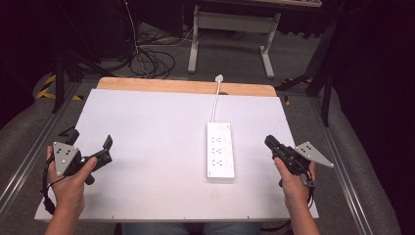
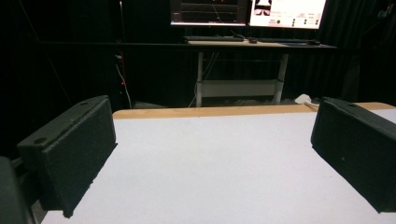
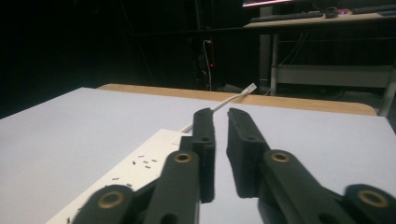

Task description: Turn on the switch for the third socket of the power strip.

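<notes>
Dark curtains and a grey floor are surrounding the white tabletop with its wooden far edge. At the left, the left gripper is resting low over the bare surface, well apart from anything, and its jaws are standing spread wide with nothing between them. Right of the middle, the white rectangular power strip is lying flat, its white cable running away over the far edge to a plug. At the right, the right gripper is pointing toward the strip's near right side, near it but not touching; its jaws are almost pressed together, with a narrow gap and nothing pinched. I judge that the work is at its starting step, the approach. The next move is probably calling for a short reach to the left, so that the closed tip can meet the strip.
</notes>
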Available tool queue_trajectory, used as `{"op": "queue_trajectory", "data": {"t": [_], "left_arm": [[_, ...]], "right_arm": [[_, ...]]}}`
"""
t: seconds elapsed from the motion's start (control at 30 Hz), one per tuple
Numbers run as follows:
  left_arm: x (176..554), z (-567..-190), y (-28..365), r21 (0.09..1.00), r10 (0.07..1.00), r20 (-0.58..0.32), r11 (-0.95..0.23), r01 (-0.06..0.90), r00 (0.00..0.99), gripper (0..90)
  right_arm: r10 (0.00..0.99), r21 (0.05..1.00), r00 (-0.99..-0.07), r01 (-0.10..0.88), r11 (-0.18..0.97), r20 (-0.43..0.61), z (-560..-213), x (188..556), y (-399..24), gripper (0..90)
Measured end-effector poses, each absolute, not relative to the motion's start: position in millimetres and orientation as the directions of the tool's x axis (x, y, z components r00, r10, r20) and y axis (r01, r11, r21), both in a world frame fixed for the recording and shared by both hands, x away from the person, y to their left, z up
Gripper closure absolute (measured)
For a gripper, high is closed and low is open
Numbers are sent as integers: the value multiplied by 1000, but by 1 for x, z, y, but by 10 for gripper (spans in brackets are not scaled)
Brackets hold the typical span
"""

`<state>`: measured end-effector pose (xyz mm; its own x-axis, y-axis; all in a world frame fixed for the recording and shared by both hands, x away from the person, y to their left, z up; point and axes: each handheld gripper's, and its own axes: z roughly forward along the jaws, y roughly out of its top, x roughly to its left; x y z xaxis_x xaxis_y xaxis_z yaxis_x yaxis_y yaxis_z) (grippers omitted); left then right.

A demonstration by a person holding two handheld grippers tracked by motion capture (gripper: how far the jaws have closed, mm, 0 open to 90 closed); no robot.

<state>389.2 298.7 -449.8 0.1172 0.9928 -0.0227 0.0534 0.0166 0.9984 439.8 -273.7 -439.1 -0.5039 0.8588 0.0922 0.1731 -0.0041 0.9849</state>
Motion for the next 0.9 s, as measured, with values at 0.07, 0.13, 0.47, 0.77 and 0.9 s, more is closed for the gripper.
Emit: {"op": "queue_trajectory", "data": {"t": [0.07,0.13,0.47,0.77,0.9], "left_arm": [[389,-450,299,998,993,-22,16,54,118,5],[389,-450,299,998,993,-23,17,53,117,5],[389,-450,298,998,993,-22,15,55,120,6],[389,-450,300,998,992,-28,22,55,120,8],[389,-450,300,998,992,-31,25,55,120,8]], "right_arm": [[852,983,-515,182,4,92,-438,439,-273,897],[849,983,-521,181,12,86,-438,439,-273,900],[842,981,-535,190,44,66,-438,439,-270,900],[839,979,-541,197,59,59,-439,440,-269,900],[837,977,-544,203,66,56,-439,440,-267,900]]}}
